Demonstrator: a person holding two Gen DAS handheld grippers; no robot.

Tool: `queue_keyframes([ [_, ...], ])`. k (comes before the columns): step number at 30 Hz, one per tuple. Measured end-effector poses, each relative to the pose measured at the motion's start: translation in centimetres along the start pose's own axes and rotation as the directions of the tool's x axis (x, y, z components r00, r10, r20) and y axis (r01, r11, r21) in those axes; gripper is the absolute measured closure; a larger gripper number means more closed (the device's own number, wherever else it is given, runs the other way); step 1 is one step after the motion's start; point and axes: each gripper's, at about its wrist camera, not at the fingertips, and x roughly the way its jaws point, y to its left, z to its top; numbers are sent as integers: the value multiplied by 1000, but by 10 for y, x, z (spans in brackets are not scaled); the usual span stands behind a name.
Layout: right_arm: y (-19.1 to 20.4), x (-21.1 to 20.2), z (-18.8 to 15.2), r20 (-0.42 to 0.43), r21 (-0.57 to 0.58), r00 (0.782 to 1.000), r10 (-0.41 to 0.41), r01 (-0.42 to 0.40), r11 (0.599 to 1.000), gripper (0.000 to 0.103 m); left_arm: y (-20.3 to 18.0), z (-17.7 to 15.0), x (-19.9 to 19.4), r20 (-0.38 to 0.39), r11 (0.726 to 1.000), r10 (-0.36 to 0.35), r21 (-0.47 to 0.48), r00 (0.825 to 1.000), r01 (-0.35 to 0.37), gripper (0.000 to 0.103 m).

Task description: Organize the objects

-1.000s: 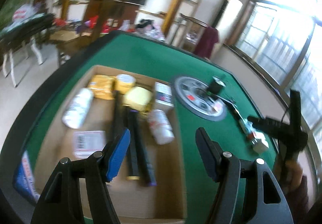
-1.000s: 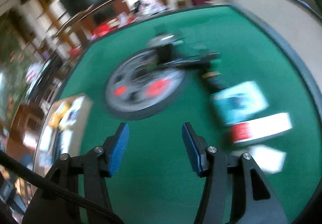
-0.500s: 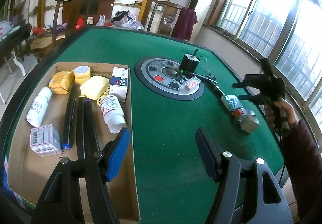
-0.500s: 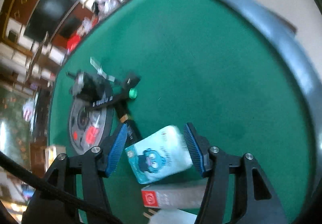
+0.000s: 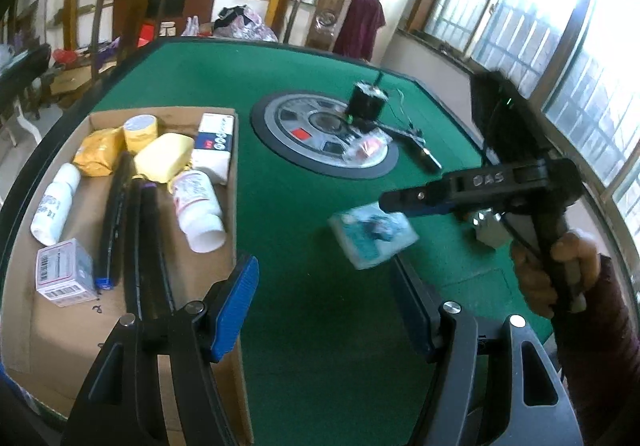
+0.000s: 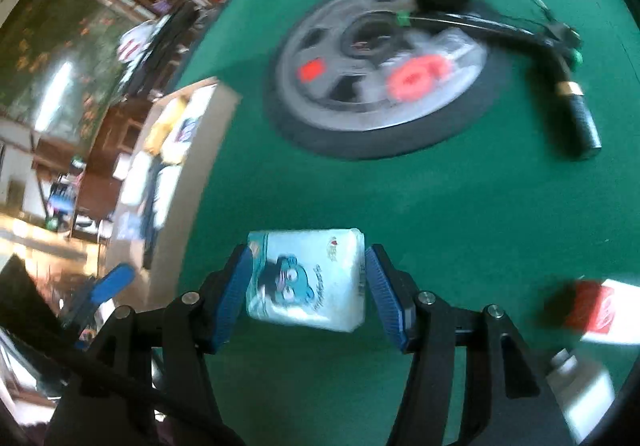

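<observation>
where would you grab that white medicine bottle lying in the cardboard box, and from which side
Take the white medicine bottle across its round body, coming from above with the left hand-held gripper, one finger on each long side. It lies flat in the cardboard box, cap end nearest, so the ends are awkward; the black sticks beside it leave only a narrow gap.

I note the open cardboard box [image 5: 120, 310] left of the round grey disc [image 5: 324, 137], with the pale cartoon-printed tissue pack [image 5: 372, 236] nearer, right of the box.
</observation>
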Motion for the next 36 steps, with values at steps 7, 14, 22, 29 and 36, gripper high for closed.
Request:
queue_keyframes([
  [7,-24,-53,-21,197,51,980,20,-30,998,42,-21,-3,20,-60,995,53,87,997,-47,42],
  [14,-71,-91,-38,340,168,939,56,-120,978,41,-63,11,42,-20,929,46,368,999,-35,42],
  [22,-110,-114,-55,461,235,882,94,-224,946,41,-86,14,97,-117,862,100,506,988,-27,42],
  [29,-147,-130,-68,566,250,813,138,-329,911,35,-103,12,118,-87,832,169,546,982,-95,39],
  [36,-169,-132,-76,606,291,780,156,-400,869,33,-117,11,121,-89,842,217,520,972,-141,61],
])
